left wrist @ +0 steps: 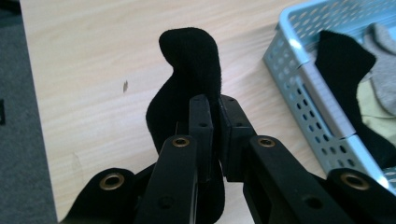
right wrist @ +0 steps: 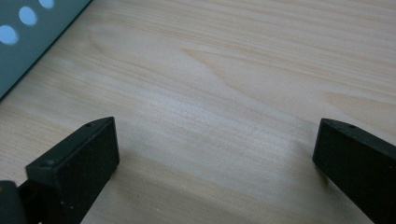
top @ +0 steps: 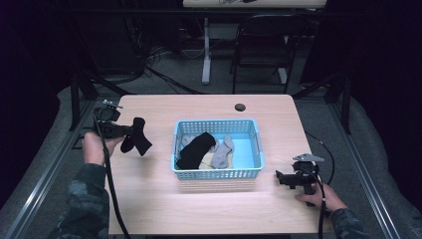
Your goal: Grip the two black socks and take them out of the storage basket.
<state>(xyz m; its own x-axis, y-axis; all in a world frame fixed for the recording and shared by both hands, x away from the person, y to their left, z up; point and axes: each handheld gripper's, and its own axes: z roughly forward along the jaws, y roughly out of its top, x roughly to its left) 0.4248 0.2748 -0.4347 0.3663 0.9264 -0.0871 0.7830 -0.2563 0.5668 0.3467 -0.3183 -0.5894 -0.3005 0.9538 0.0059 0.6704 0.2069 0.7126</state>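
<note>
Hanging pinched in the shut jaws of the left gripper (top: pixel 127 131): a limp black fabric sock (top: pixel 137 137), held over the pale wooden table (top: pixel 164 204), to the left of the light-blue perforated plastic basket (top: pixel 216 124) and clear of its wall. Seemed caught by a thin fold near the middle, judging by the left gripper view, with one end curled up past the jaw tips and the other drooping low.

Risked slipping out, given so little cloth in the grip and a quick swing or jolt of the hand. Risked dragging across the tabletop too, if carried lower, and bunching or pulling loose. Could have snagged on the basket rim if brought back that way with the drooping end trailing, perhaps nudging the light basket sideways.

Lay inside the basket, well away from the grip: another black sock (top: pixel 196 149) and a grey sock (top: pixel 222 152), overlapping, with a pale scrap beneath. Might have caused a mismatch when pairing, being dark on dark in dim light.

Rested farther out, near the table's right front corner: the right gripper (top: pixel 279 178), jaws spread wide and holding nothing, close above bare wood, just beside the basket in its own view. Could have bumped the basket if moved carelessly.
</note>
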